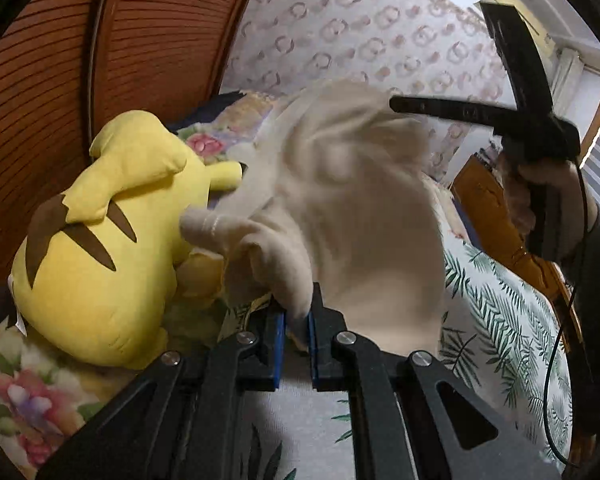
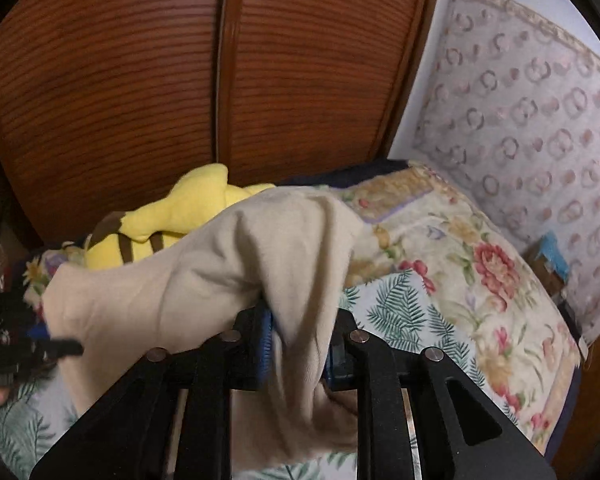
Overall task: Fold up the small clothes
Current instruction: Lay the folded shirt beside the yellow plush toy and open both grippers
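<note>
Left tool [image 1: 298, 330] is clenched on a bunched corner of the cream garment [image 1: 340, 208]; right tool [image 2: 298, 340] has cloth draped between its blue pads, but can't tell if they actually pinch it. Garment hangs in the air above the bed [image 2: 400, 304], long axis running tool to tool, both about equally near it. Left cam alone shows the right tool w/ the person's hand [image 1: 540, 196] from outside; right cam shows the drape's sag, yellow plush toy [image 2: 188, 216] behind.

yellow plush toy [image 1: 100, 240] crowding left, leaf-print bedsheet [image 1: 500, 320] open right
</note>
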A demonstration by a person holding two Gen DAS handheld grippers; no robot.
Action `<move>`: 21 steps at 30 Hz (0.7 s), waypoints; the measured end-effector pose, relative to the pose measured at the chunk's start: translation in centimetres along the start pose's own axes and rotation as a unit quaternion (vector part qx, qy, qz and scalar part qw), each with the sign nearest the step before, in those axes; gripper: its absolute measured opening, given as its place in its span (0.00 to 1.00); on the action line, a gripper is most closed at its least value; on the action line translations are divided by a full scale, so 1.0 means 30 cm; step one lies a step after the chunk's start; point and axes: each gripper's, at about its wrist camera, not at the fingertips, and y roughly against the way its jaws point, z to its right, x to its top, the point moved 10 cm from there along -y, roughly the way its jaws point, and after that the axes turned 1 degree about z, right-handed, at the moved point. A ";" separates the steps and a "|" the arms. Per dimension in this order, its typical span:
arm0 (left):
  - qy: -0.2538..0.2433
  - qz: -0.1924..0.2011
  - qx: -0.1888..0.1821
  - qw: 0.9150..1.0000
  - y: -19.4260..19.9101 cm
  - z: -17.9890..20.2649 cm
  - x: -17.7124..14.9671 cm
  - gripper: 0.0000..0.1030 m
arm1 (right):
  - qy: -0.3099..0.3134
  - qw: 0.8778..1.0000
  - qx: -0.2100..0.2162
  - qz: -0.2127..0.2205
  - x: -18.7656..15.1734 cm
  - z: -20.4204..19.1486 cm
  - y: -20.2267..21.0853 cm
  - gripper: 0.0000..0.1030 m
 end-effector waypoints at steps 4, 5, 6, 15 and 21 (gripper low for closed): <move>-0.006 -0.005 0.007 1.000 0.006 0.010 0.001 0.07 | -0.053 0.998 -0.026 0.004 0.029 0.059 -0.020 0.47; -0.009 -0.006 0.007 1.000 0.008 0.010 0.002 0.08 | -0.062 0.998 -0.027 0.007 0.017 0.076 -0.011 0.47; -0.010 -0.005 0.009 1.000 0.008 0.007 0.003 0.09 | -0.068 0.997 -0.026 0.006 0.023 0.093 -0.011 0.47; -0.042 0.009 0.036 0.998 0.110 0.012 0.016 0.18 | -0.149 0.988 0.004 -0.037 -0.176 0.086 -0.101 0.47; -0.097 0.050 0.059 0.992 0.215 0.073 0.044 0.33 | -0.176 0.984 -0.019 -0.004 -0.267 0.086 0.052 0.47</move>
